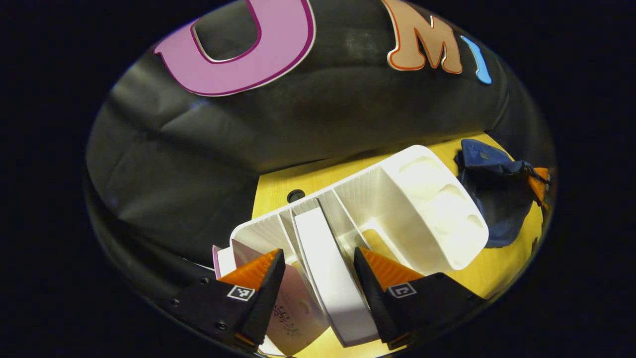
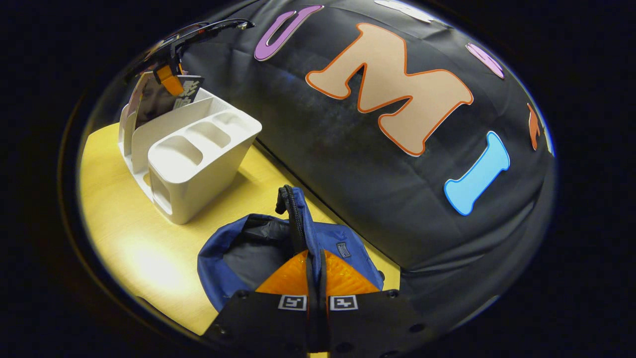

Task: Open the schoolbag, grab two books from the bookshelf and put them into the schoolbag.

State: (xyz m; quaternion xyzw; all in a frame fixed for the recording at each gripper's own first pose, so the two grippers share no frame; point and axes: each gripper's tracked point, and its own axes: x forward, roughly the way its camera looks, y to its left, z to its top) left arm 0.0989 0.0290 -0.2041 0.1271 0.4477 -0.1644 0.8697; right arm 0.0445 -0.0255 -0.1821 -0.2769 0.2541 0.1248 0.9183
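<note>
While my left gripper point(image 1: 318, 278) stood with its jaws apart astride the white book point(image 1: 333, 278) | the book stood upright in the bookshelf point(image 1: 427, 209), spine running straight away from me, squarely between the fingers | my right gripper point(image 2: 316, 278) was clamped on the schoolbag point(image 2: 248, 258) strap point(image 2: 293, 214), holding its mouth open, well right of the shelf.

Looking like a staged recording booth rather than a lived-in room: black cloth wall point(image 2: 348, 164) hanging in folds right behind a yellow wooden table point(image 2: 124, 233). Sitting on that table, a white plastic bookshelf point(image 2: 191, 154) holding books point(image 1: 333, 278), and beside the bookshelf, nearer the cloth, a blue schoolbag point(image 2: 258, 248) gaping open. Study props, lit brightly against darkness.
</note>
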